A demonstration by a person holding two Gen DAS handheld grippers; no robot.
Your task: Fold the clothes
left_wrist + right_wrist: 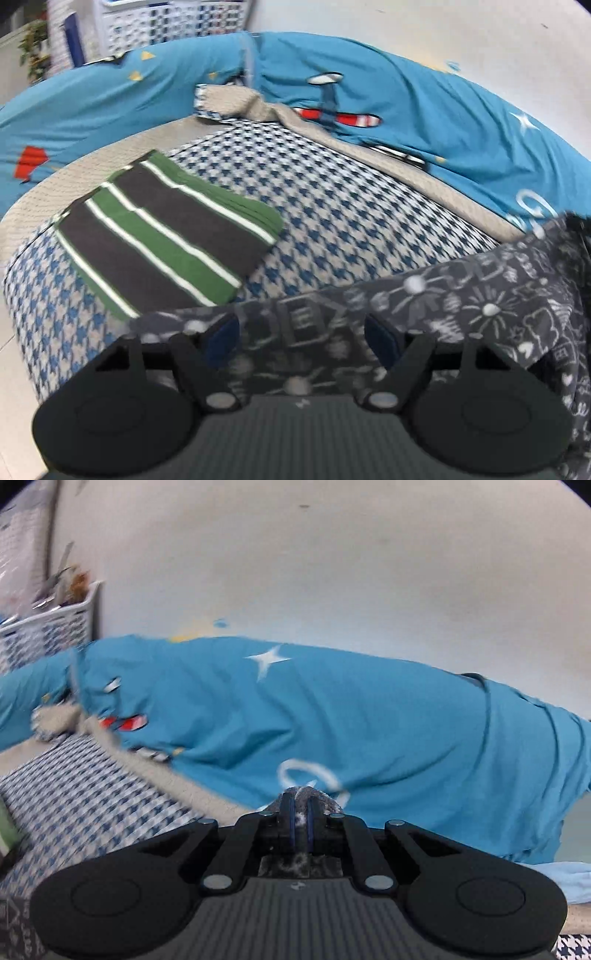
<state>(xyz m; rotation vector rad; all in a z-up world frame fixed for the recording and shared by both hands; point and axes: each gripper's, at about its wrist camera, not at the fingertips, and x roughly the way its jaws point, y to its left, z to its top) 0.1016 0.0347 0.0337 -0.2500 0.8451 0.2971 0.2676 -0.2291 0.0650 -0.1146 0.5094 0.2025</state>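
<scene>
Progress looks partial: striped garment (166,236) lies folded on the bed (351,206). My right gripper (300,821) pinches the dark printed garment (461,295), my left gripper (301,338) spread wide around its edge; I judge folding unfinished.

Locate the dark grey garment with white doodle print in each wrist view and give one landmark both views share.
Left wrist view: the dark grey garment with white doodle print spans the lower right, draped between the open left gripper fingers.
Right wrist view: only a pinched bit shows at bottom centre, in the shut right gripper.
Shared landmark: the bright blue duvet with a white star.
</scene>
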